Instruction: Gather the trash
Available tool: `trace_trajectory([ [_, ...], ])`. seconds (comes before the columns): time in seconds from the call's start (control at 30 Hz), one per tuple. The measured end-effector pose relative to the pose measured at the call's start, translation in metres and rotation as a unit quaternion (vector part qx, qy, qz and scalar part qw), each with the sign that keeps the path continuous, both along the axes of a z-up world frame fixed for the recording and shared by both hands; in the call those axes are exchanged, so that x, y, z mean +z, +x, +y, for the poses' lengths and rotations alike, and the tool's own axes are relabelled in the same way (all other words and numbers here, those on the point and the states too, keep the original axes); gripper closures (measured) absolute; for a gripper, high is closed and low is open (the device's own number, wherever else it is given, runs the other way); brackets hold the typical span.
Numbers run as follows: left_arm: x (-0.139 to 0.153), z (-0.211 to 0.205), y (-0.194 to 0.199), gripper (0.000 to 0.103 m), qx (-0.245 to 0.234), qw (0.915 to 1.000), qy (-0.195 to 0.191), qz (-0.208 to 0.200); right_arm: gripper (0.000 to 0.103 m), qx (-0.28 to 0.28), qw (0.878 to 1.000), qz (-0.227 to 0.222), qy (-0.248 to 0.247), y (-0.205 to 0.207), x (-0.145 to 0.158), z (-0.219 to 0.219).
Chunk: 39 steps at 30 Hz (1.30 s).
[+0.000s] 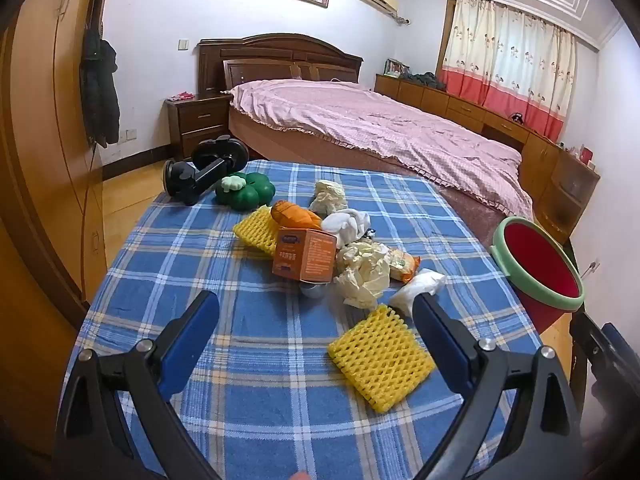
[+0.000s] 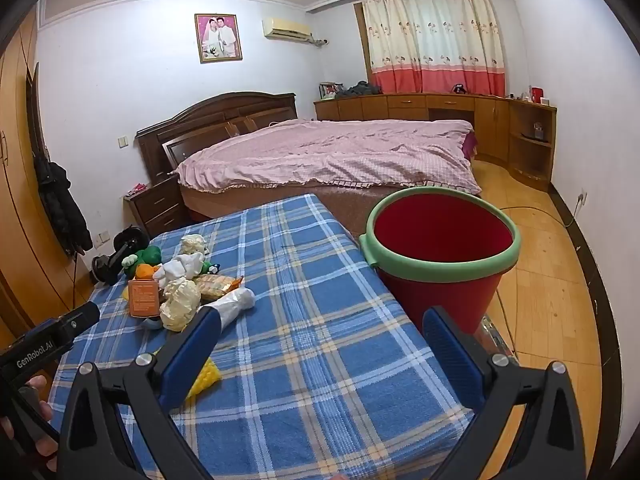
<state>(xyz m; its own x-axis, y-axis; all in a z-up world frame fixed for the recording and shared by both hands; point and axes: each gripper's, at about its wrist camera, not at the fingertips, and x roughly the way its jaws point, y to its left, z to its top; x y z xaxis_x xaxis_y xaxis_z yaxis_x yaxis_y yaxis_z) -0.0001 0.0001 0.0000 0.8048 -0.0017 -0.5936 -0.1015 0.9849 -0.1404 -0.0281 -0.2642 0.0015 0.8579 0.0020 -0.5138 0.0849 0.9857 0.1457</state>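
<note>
Both the left gripper and right gripper hold their jaws released, grasping nothing. Mid-frame on the checked-cloth bench lie crumpled paper and yellow foam netting (waffle-like); a round red bucket stands right.

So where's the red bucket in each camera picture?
Left wrist view: the red bucket sits at the right edge, past the table's right side.
Right wrist view: it is near the middle, right of the table, above the right gripper.
Shared landmark: the orange box in the trash pile.
</note>
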Motion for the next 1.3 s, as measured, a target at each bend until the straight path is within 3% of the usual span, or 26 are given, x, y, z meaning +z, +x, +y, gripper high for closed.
trace_trajectory([
  [1.3, -0.0001, -0.0004, 0.0002, 0.006, -0.001, 1.0000, 0.004, 0.002, 0.000, 0.000, 1.000, 0.001, 0.004, -0.0001, -0.0016, -0.0019],
])
